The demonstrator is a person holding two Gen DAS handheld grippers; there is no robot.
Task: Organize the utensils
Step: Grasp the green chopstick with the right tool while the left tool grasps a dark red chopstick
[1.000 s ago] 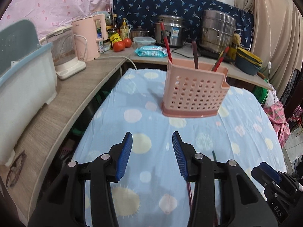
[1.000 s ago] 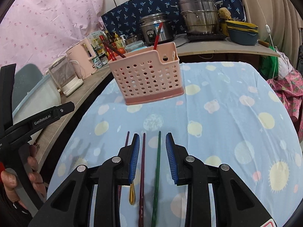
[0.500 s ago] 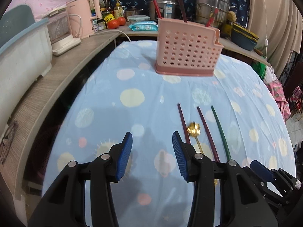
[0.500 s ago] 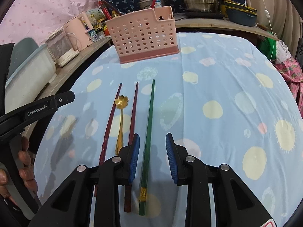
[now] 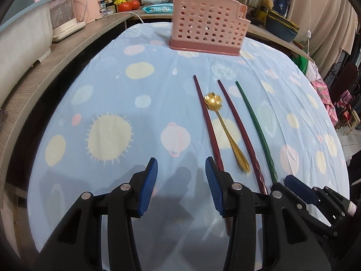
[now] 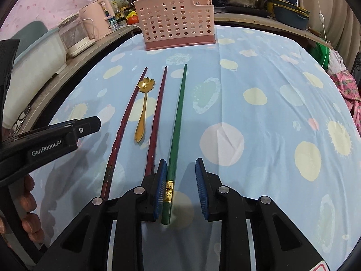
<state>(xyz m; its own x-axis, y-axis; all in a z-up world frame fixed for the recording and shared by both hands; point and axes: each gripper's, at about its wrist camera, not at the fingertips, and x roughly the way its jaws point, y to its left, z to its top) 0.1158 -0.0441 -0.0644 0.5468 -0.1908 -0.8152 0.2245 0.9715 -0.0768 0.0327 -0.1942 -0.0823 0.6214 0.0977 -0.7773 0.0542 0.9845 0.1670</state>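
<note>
Four loose utensils laid side by side on the pale blue cloth with pastel dots [image 6: 270,72]: dark red chopstick furthest left [image 6: 126,122], small gold spoon with a flower-shaped bowl [image 6: 144,106], second dark red chopstick [image 6: 158,113], long green chopstick with a gold band near its thick end [image 6: 178,122]. All pointing toward the pink perforated plastic utensil holder [image 6: 178,20], standing well apart at the far side of the cloth, with a few handles already poking out of its top.

Step in hand, by the look of it: lining up a pick of the green chopstick. Right gripper [image 6: 181,189] spread wide and low over the cloth, straddling the thick banded end; green shaft lying close against the left pad, clear gap to the right pad, nothing clamped yet. Left gripper [image 5: 181,187] likewise gaping and empty, hovering over bare cloth just left of the nearest dark red chopstick.

Next move probably calling for: slight shift to centre the green shaft between the pads, squeeze shut on that thin rod without nudging the neighbouring red one, lift, tilt upright, drop into the holder. Likely slippery and prone to rolling.
</note>
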